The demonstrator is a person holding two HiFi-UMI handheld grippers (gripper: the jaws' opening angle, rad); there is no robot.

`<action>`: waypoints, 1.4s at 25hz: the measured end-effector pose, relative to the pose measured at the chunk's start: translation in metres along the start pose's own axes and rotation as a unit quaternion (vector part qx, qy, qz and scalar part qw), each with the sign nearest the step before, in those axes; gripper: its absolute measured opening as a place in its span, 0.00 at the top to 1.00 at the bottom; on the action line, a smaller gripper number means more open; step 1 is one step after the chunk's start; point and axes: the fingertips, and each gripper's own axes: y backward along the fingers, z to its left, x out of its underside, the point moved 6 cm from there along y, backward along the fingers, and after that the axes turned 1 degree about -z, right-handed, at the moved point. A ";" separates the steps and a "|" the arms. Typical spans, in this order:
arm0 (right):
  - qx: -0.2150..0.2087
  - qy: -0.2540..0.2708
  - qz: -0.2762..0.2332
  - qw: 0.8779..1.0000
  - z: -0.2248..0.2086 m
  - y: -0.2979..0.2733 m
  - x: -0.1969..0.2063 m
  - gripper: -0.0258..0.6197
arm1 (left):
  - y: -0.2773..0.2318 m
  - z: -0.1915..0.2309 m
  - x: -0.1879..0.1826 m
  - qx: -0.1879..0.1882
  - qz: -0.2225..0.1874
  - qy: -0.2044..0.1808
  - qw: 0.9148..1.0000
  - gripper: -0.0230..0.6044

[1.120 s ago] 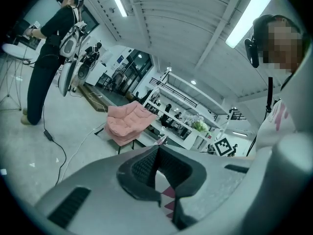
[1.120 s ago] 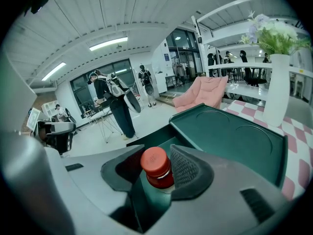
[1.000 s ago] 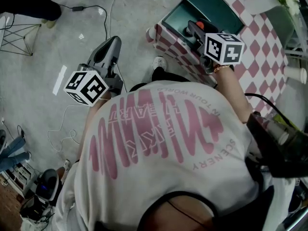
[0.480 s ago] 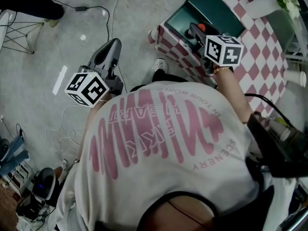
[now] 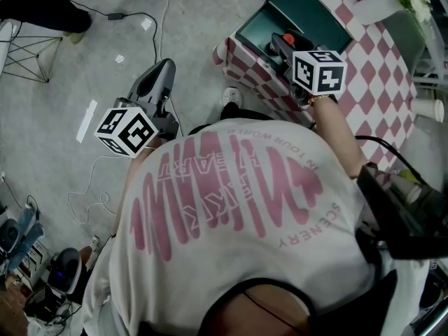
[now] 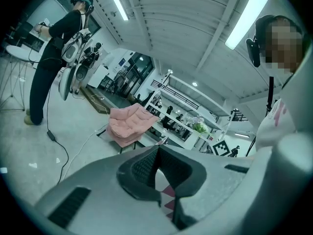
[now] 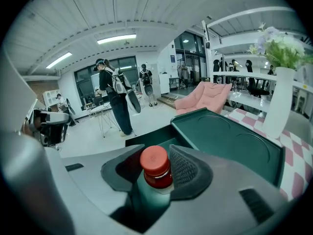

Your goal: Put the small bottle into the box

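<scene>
The small bottle (image 7: 156, 168) stands upright between the jaws of the right hand-held gripper (image 7: 157, 154), which are set wide and closed on its neck, the ribbed pads against it just under the red cap. Below the cap its body sinks into the shadow between the jaws and is hard to make out. In the head view only the cap shows, and the marker cube covers the rest. The dark green box (image 5: 315, 12) lies open just beyond the bottle, its hollow bare, near the edge of the check-clothed surface (image 5: 378, 82). How high the bottle hangs over it cannot be told. A white vase (image 7: 279, 106) stands past the box's far side, apart from it. The left hand-held gripper (image 6: 157, 148) is held out over the floor (image 5: 70, 82), well apart, its jaw tips together on nothing. The person's shirt (image 5: 238, 201) hides the lower half of the head view.
</scene>
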 end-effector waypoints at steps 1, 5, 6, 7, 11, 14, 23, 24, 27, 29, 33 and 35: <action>-0.001 0.001 0.000 1.000 0.000 0.000 0.000 0.72 | 0.001 0.000 0.001 0.000 0.000 0.000 1.000 0.95; -0.002 0.000 0.000 1.000 0.000 0.000 0.000 0.72 | 0.004 -0.003 0.002 -0.001 -0.002 0.002 1.000 0.95; -0.002 -0.001 0.000 1.000 0.000 0.001 0.001 0.72 | 0.005 -0.004 0.002 -0.001 -0.002 0.002 1.000 0.95; -0.001 -0.002 0.000 1.000 -0.001 0.001 0.001 0.72 | 0.006 -0.005 0.003 -0.001 -0.003 0.001 1.000 0.95; 0.000 0.001 0.004 1.000 -0.001 0.001 0.001 0.72 | 0.012 -0.008 0.004 -0.004 -0.007 0.001 1.000 0.95; 0.001 0.002 0.003 1.000 0.000 0.001 0.002 0.72 | 0.018 -0.007 0.008 -0.010 -0.010 0.005 1.000 0.95; -0.001 0.005 -0.005 1.000 0.000 0.002 0.003 0.72 | 0.029 -0.008 0.013 -0.024 -0.016 0.011 1.000 0.95; -0.001 0.005 -0.006 1.000 0.000 0.002 0.003 0.72 | 0.029 -0.007 0.013 -0.025 -0.017 0.012 0.999 0.95; -0.002 0.006 -0.007 1.000 0.000 0.002 0.003 0.72 | 0.028 -0.008 0.014 -0.027 -0.016 0.014 0.999 0.95; -0.004 0.011 -0.002 1.000 0.001 0.002 0.003 0.72 | 0.028 -0.008 0.015 -0.029 -0.014 0.016 0.999 0.95; 0.002 0.034 0.006 0.999 0.003 0.002 0.001 0.72 | 0.028 -0.006 0.018 -0.035 -0.010 0.018 0.999 0.95; 0.005 0.049 0.014 0.999 0.004 0.001 0.001 0.72 | 0.027 -0.006 0.019 -0.037 -0.008 0.020 0.999 0.95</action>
